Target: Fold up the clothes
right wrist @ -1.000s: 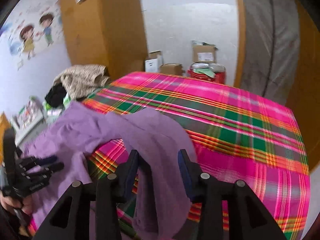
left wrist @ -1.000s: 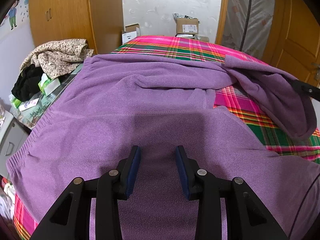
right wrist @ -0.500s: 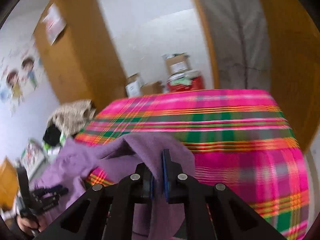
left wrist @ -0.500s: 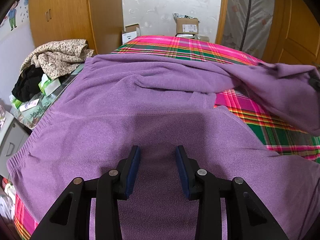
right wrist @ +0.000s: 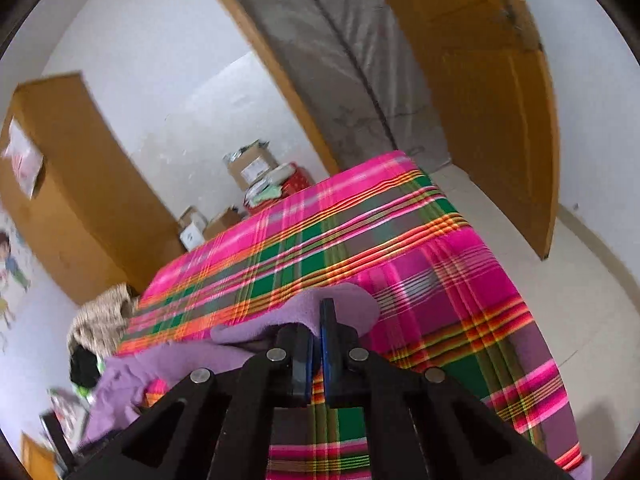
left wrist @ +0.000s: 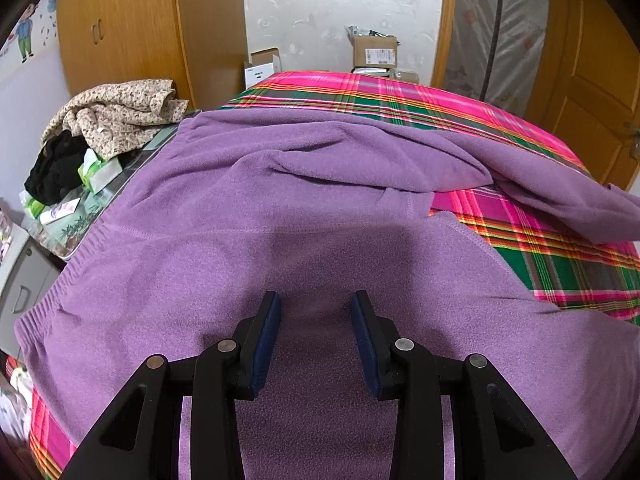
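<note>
Left wrist view
Left gripper (left wrist: 316, 300): its 2 fingers stand wide apart, nothing between the blue pads (left wrist: 266, 340); it hangs just over the purple cloth.
Purple fleece garment (left wrist: 248, 248): spread across the near part of the bed, ribbed hem at the left edge, 1 long part lifted off toward the right edge of the view.
Plaid bedspread (left wrist: 400, 98): pink, green and orange checks, showing beyond and to the right of the garment.
Pile of clothes (left wrist: 116, 114): beige floral piece over a black one, on a cluttered surface left of the bed.
Cardboard boxes (left wrist: 374, 52): on the floor past the far end of the bed.

Right wrist view
Right gripper (right wrist: 318, 320): fingers drawn almost together, pinching a fold of the purple fleece garment (right wrist: 336, 306), which humps over the fingertips and trails down to the left.
Plaid bedspread (right wrist: 400, 240): fills the middle of the tilted view.
Wooden door (right wrist: 496, 100): stands open at the upper right.
Wardrobe (right wrist: 80, 184): against the wall at the left.
</note>
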Demonstrator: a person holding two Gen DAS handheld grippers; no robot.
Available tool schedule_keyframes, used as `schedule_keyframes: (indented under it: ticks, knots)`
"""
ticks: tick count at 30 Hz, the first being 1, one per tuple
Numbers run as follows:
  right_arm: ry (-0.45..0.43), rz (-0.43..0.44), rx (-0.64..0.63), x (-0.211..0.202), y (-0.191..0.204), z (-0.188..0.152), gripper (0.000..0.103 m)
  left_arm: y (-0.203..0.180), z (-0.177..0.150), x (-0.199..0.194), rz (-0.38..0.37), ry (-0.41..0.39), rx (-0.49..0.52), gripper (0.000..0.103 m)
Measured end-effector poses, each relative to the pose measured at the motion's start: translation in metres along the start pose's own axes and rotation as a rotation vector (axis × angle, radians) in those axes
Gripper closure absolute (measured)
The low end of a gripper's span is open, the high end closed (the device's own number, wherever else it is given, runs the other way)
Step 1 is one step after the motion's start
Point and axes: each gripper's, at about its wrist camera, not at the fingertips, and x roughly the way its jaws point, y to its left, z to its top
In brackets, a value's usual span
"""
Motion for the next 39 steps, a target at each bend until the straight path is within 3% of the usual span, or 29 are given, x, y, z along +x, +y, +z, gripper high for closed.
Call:
schedule_keyframes:
  ticks: [3, 10, 17, 21, 28, 33, 36, 39]
  knots:
    - [-0.051, 0.062, 0.088, -0.01, -0.01, 0.004, 0.1, -0.001, 0.0, 0.0, 0.003, 0.0, 0.002, 0.064]
    - [-0.173, 0.164, 0.098, -0.034, 0.015, 0.027, 0.1, -0.002, 0.0, 0.0, 0.011, 0.001, 0.003, 0.063]
    - [-0.154, 0.04, 0.075, 0.02, 0.012, 0.069, 0.099, -0.001, 0.001, 0.0, 0.006, 0.001, -0.004, 0.063]
    - [-0.018, -0.057, 0.049, 0.054, 0.004, 0.07, 0.093, -0.001, 0.001, 0.001, 0.007, 0.001, -0.004, 0.063]
    - [-0.113, -0.128, -0.09, 0.03, 0.017, 0.039, 0.082, -0.002, 0.002, 0.002, 0.009, 0.001, -0.002, 0.063]
    - [-0.229, -0.125, -0.068, 0.001, 0.019, 0.044, 0.071, -0.002, 0.002, 0.002, 0.006, 0.001, -0.005, 0.063]
    - [-0.224, -0.107, 0.018, -0.003, 0.007, 0.05, 0.059, -0.001, 0.002, 0.001, 0.004, 0.001, -0.006, 0.063]
    - [-0.034, -0.097, 0.099, 0.025, -0.012, 0.052, 0.058, -0.001, 0.002, 0.001, 0.003, 0.001, -0.007, 0.063]
